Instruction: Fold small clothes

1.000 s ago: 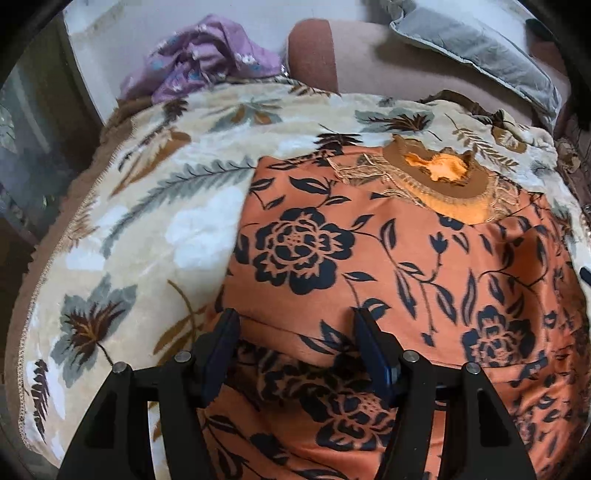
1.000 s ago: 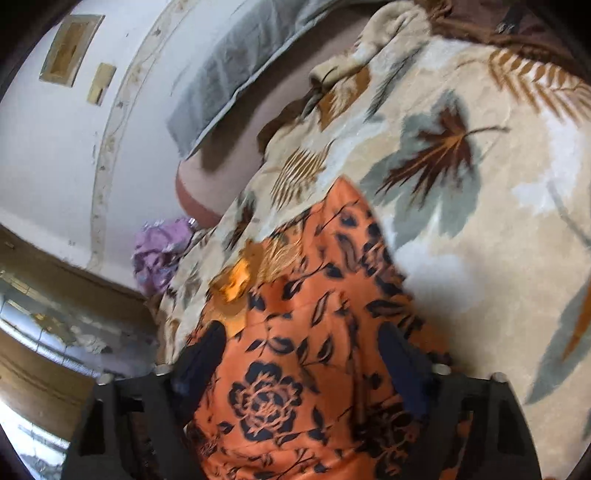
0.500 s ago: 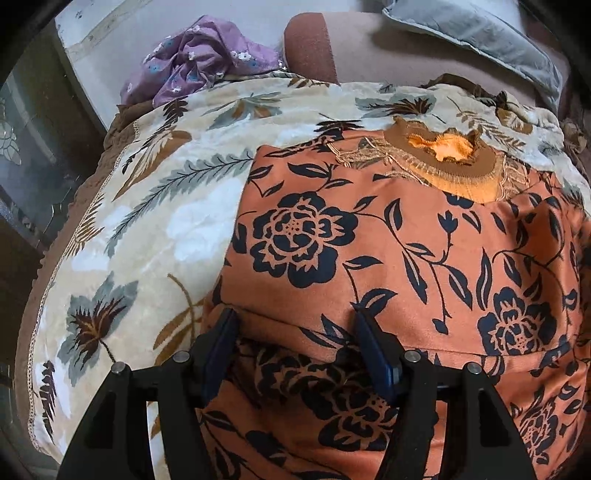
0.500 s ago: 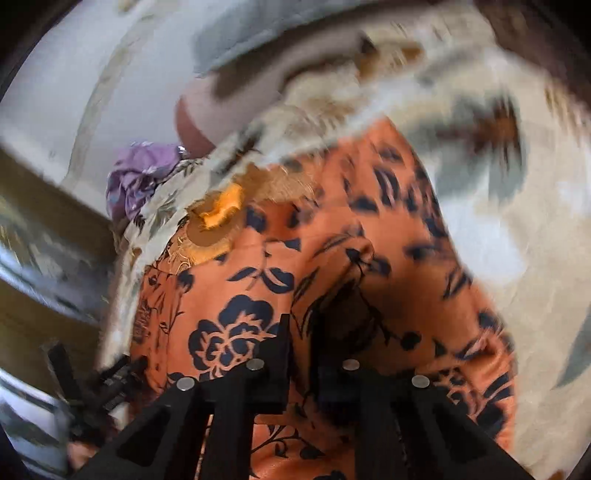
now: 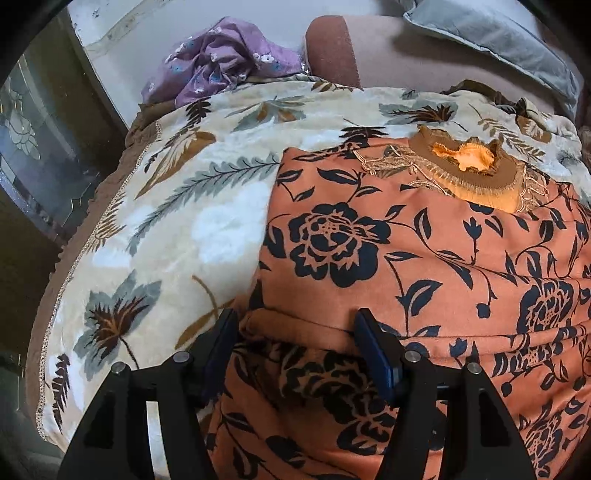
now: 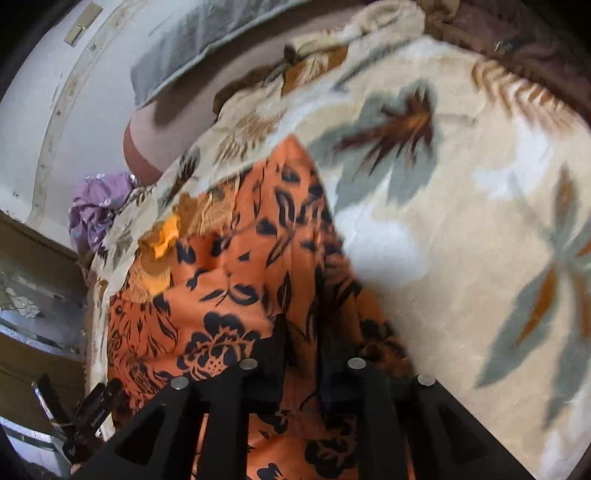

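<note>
An orange garment with black flowers [image 5: 424,258] lies spread on a cream floral blanket [image 5: 177,229], its embroidered brown neckline [image 5: 469,173] at the far end. A folded hem edge runs across it near me. My left gripper [image 5: 295,328] is open, its fingers astride that folded edge near the garment's left side. In the right wrist view the same garment [image 6: 236,273] shows, and my right gripper [image 6: 301,332] is shut on a pinch of its cloth near the right edge. The left gripper also shows in the right wrist view [image 6: 88,417] at the lower left.
A crumpled purple floral cloth [image 5: 221,62] lies at the blanket's far left corner. A brown bolster [image 5: 332,48] and a grey pillow [image 5: 491,33] lie beyond the blanket. A glass-panelled cabinet [image 5: 26,147] stands at the left. The blanket [image 6: 480,221] stretches right of the garment.
My right gripper closed on the garment's cloth and swung over it. The left gripper stayed open and drew back slightly along the fold.
</note>
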A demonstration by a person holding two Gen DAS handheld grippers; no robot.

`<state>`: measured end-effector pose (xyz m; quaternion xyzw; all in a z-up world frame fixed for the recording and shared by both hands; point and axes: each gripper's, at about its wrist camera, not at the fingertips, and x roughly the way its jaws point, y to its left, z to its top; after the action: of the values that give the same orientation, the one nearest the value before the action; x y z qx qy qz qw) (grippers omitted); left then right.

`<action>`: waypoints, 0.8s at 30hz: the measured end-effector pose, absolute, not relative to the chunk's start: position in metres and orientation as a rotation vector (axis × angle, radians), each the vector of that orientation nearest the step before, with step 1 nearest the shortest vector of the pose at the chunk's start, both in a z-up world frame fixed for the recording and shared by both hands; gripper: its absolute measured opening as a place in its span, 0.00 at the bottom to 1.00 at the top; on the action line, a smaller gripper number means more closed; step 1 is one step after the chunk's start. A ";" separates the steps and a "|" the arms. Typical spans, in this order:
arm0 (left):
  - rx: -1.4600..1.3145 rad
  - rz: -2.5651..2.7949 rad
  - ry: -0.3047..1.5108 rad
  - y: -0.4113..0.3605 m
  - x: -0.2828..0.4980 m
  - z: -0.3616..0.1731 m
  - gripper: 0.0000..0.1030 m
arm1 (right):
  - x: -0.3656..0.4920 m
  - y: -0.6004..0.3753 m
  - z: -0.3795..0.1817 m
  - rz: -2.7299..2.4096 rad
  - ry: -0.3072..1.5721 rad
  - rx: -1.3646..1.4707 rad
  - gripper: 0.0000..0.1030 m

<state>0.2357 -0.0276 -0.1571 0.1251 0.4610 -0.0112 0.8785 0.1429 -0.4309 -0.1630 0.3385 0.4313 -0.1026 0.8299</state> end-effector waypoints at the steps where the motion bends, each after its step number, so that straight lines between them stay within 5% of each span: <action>1: 0.257 -0.029 0.954 -0.027 0.235 -0.154 0.64 | 0.138 -0.434 -0.153 -0.256 0.865 0.700 0.19; 6: 0.194 -0.090 0.887 -0.035 0.234 -0.130 0.64 | 0.140 -0.420 -0.127 -0.194 0.760 0.634 0.22; 18: 0.335 -0.127 0.993 -0.067 0.241 -0.173 0.65 | 0.222 -0.318 -0.178 0.037 1.016 0.465 0.21; 24: 0.320 -0.163 1.020 -0.061 0.235 -0.167 0.64 | 0.225 -0.338 -0.180 0.025 0.965 0.625 0.20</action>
<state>0.2353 -0.0610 -0.1668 0.1523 0.4853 -0.0777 0.8574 0.2253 -0.3380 -0.1802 0.2955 0.4564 0.0120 0.8392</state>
